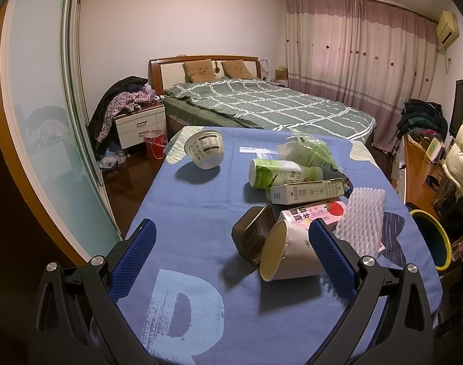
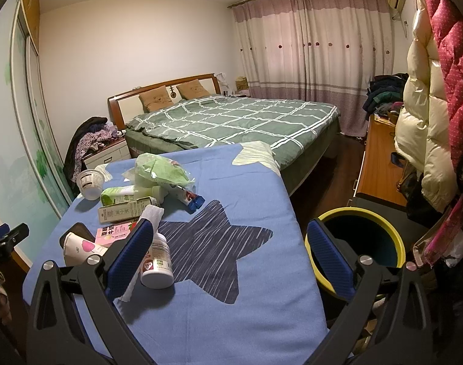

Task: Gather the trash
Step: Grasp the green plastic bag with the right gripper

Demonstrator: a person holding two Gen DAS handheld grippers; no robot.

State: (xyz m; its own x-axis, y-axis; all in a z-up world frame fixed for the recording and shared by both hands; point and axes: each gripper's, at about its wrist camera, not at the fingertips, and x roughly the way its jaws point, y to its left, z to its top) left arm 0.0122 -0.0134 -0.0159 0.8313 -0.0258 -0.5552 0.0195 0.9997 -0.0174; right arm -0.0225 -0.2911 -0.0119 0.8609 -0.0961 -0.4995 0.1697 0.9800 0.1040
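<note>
Left wrist view: both claws spread and empty, paper cup (image 1: 287,251) on its side, mouth toward the camera.

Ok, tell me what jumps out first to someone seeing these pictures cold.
First, the heap of trash on the blue cloth: cartons, a green bottle, a tipped paper cup and a brown tray. Off the table's right edge stands the yellow-rimmed bin, dark inside. Both tongs, left and right, are open and hold nothing.
</note>
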